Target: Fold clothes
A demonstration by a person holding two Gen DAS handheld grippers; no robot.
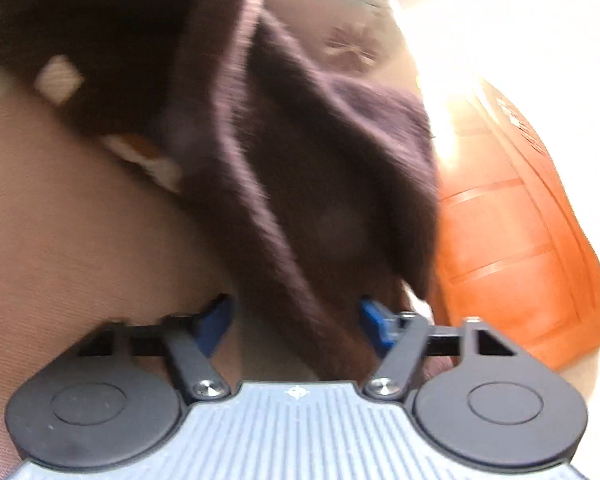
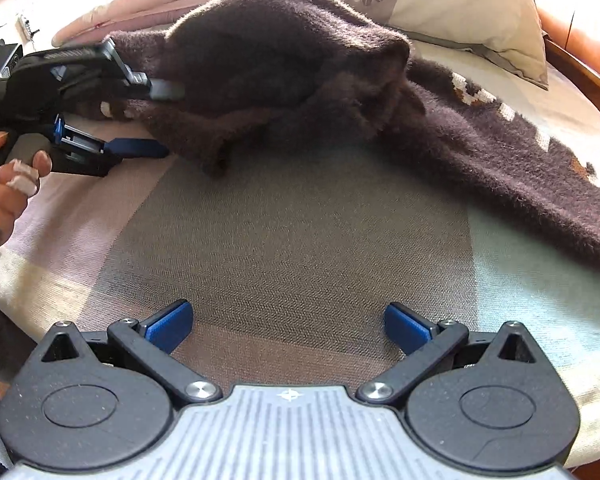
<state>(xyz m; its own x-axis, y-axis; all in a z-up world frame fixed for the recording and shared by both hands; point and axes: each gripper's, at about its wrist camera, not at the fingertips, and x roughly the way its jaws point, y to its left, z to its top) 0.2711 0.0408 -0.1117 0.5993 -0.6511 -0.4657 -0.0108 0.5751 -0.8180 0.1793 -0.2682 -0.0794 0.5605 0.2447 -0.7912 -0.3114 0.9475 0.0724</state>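
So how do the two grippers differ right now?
The left gripper has the brown sweater between its jaws; the right gripper has nothing there. The left gripper reaches the sweater; the right gripper hangs over bare bedsheet. Both stand open.

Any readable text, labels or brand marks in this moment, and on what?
"AS": the end of a cut-off white word on the black body of the left tool, at the picture's left edge.
Smaller print below it: too small to read.
Orange headboard: glare-washed marks, unreadable.
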